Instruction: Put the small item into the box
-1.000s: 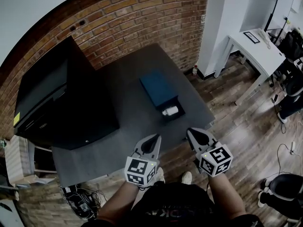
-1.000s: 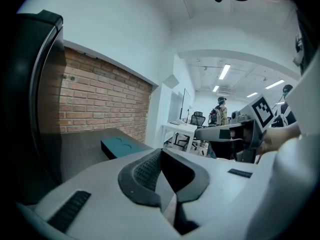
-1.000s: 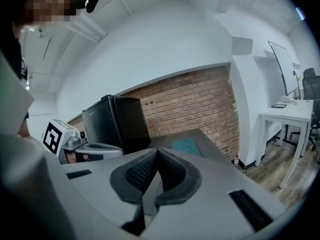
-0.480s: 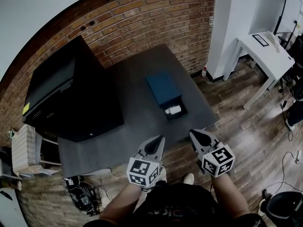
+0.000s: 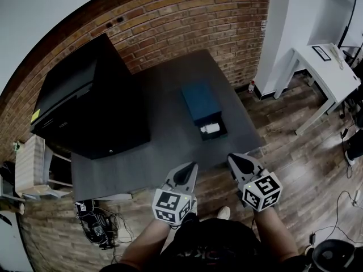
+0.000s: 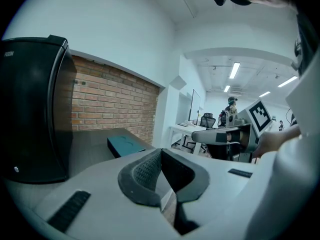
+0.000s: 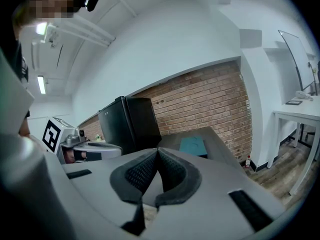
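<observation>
A dark teal box (image 5: 198,100) lies on the grey table (image 5: 164,135), with an open dark compartment at its near end. A small white item (image 5: 210,128) lies inside that compartment. My left gripper (image 5: 190,166) hovers at the table's front edge, shut and empty, its pads meeting at the tips (image 6: 161,150). Just off the table's near right corner my right gripper (image 5: 233,158) is shut too, with nothing between its pads (image 7: 157,150). Both point toward the box, which shows as a teal slab in the left gripper view (image 6: 125,145) and the right gripper view (image 7: 192,145).
A tall black cabinet (image 5: 91,112) stands on the table's left part against the brick wall (image 5: 187,16). A white desk (image 5: 323,67) stands at the right on the wooden floor. A small bottle (image 5: 250,86) sits by the white pillar. Cables lie on the floor at lower left.
The head view has swung, so the table, box and cabinet now sit further right in the picture. Both grippers stay shut at the table's near edge.
</observation>
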Motion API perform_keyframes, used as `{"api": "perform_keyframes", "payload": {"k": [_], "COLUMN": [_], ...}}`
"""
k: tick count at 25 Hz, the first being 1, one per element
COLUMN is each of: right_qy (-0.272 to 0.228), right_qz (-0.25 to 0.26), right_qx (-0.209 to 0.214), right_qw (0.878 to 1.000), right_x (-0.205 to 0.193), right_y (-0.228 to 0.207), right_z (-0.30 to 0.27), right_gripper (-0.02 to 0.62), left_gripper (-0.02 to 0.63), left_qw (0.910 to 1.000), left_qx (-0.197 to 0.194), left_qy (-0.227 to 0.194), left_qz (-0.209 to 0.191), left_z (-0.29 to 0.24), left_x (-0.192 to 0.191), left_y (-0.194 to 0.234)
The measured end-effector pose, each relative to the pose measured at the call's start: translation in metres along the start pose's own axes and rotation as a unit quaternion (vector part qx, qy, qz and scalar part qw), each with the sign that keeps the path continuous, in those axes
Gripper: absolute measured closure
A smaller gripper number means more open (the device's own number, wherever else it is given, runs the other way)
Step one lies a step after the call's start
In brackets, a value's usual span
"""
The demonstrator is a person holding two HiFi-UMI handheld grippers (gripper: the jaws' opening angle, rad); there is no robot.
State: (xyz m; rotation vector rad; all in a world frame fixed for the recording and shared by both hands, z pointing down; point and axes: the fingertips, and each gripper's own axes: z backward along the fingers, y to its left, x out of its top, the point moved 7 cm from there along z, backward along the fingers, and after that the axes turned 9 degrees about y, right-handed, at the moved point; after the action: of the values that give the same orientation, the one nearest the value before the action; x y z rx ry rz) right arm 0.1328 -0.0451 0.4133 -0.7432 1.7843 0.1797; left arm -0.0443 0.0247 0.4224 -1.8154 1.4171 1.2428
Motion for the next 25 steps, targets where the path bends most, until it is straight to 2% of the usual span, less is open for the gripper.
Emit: {"api": "perform_keyframes", "payload": {"k": [25], "right_qy": [-0.007], "right_qz": [-0.004], "right_qx": [-0.007], "right_qw": [1.0], "right_x": [-0.002], "right_y": [0.001], "right_z": [0.008], "right_gripper": [0.577], "left_gripper": [0.572], "left_qw": [1.0], "left_qx": [-0.005], "left_qy": [-0.005], "left_qz": [-0.006], "left_z": [0.002], "left_x": [0.003], "left_y": [-0.006]}}
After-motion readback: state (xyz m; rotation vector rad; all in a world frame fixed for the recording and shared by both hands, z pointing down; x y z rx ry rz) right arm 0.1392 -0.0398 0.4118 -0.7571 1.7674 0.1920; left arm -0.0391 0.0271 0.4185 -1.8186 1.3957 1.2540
